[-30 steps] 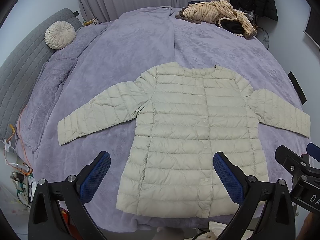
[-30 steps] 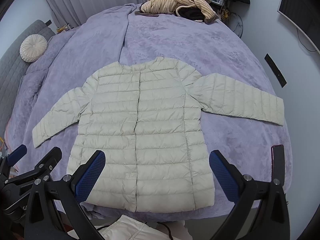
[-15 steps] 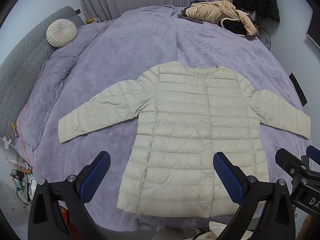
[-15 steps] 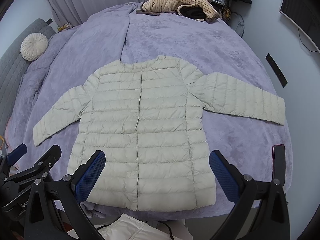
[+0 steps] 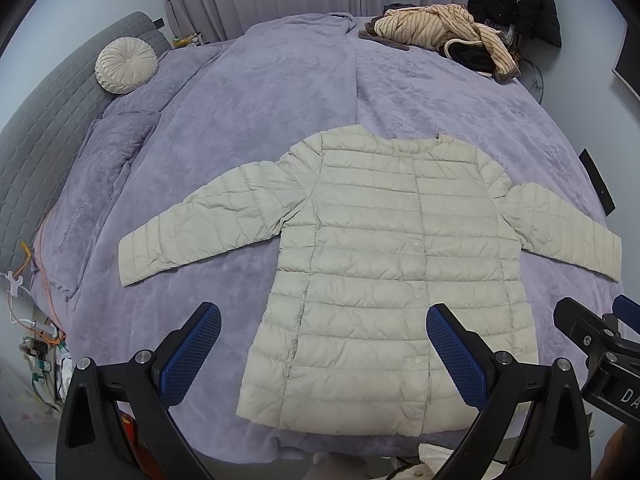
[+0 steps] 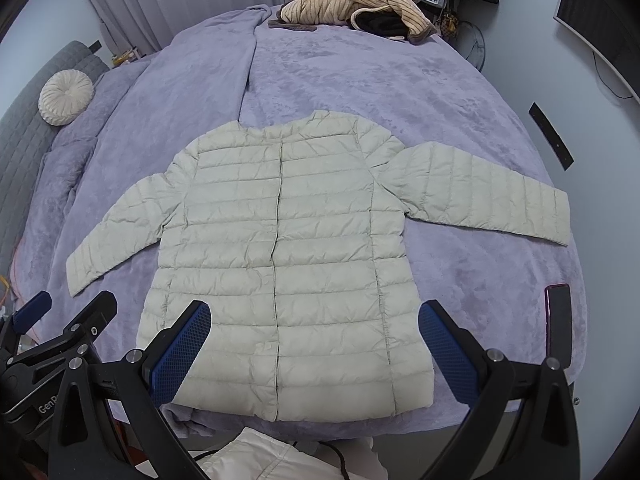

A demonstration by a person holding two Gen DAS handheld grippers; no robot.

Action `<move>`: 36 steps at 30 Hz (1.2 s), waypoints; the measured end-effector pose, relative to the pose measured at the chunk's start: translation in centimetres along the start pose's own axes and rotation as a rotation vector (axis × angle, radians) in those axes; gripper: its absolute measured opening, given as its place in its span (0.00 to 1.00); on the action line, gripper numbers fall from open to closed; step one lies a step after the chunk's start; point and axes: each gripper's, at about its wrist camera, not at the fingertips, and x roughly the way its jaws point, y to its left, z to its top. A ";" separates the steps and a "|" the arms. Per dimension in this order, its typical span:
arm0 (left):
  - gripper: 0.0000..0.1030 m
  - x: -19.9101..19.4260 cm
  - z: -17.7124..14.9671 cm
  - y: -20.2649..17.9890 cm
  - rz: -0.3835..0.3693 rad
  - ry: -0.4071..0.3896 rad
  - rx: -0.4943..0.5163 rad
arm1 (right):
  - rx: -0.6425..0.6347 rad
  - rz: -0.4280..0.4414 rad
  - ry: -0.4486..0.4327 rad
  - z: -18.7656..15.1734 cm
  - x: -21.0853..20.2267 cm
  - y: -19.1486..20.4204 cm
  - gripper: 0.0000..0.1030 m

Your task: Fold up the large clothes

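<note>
Blue, dimpled pads line the inside of both pairs of tongs, and both pairs stand spread wide with nothing between their fingers. The left gripper (image 5: 324,356) hangs above the near edge of the bed, its right pad over the lower front of the quilted jacket (image 5: 384,280), its left pad out over bare purple bedspread (image 5: 248,120) beside the hem. The right gripper (image 6: 314,354) hangs just beside it, both pads over the jacket's lower corners. Neither touches the cloth as far as I can see.

Straight ahead of the tongs the jacket lies flat on its back, pale grey-green, snapped shut down the front, hem nearest the tongs and round neckline farthest. Its sleeves stretch out to either side; the left sleeve (image 5: 208,220) angles down past the left gripper's outer finger, and the right sleeve (image 6: 484,196) reaches out beyond the right gripper's outer finger.

Beyond the right gripper's right finger, a dark phone (image 6: 558,320) with a reddish rim rests at the edge of the bedspread. Below the tongs, off the bed, lies some white padded cloth (image 6: 256,456).

Far ahead, past the neckline, a heap of striped tan clothes (image 5: 436,32) sits at the far edge. Off to the far left a round cream cushion (image 5: 126,64) leans against a grey quilted headboard (image 5: 44,128).
</note>
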 end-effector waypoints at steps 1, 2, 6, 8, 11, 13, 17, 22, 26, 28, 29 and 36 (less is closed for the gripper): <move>1.00 0.0 0.0 0.0 0.000 0.001 0.000 | 0.002 0.001 0.003 0.0 0.0 0.0 1.00; 1.00 0.0 0.0 0.0 0.000 0.001 0.000 | 0.003 0.000 0.008 0.1 0.1 -0.1 1.00; 1.00 0.0 0.0 0.0 -0.001 0.000 0.001 | 0.006 0.001 0.018 0.2 0.1 -0.1 1.00; 1.00 0.0 0.0 0.0 0.000 0.000 0.001 | 0.005 0.004 0.018 0.2 0.2 -0.1 1.00; 1.00 0.0 -0.1 0.0 0.000 0.000 0.001 | -0.001 0.007 0.023 0.3 0.2 0.1 1.00; 1.00 0.0 -0.1 0.0 0.000 0.000 0.001 | -0.005 0.007 0.024 0.2 0.3 0.2 1.00; 1.00 0.0 -0.1 0.0 0.000 0.000 0.001 | -0.003 0.012 0.023 0.2 0.4 0.3 1.00; 1.00 0.3 0.4 0.7 0.001 0.011 -0.006 | -0.015 0.042 0.037 0.4 0.9 1.0 1.00; 1.00 1.1 0.9 1.2 -0.009 0.032 -0.010 | -0.026 0.030 0.061 0.7 1.7 1.7 1.00; 1.00 1.8 1.0 1.6 -0.018 0.048 -0.020 | -0.027 0.028 0.065 0.8 1.9 1.9 1.00; 1.00 2.2 0.9 1.9 -0.022 0.054 -0.026 | -0.027 0.029 0.067 0.9 2.0 2.1 1.00; 1.00 6.6 0.9 7.1 -0.064 0.093 -0.152 | -0.067 0.005 0.124 1.4 4.7 3.8 1.00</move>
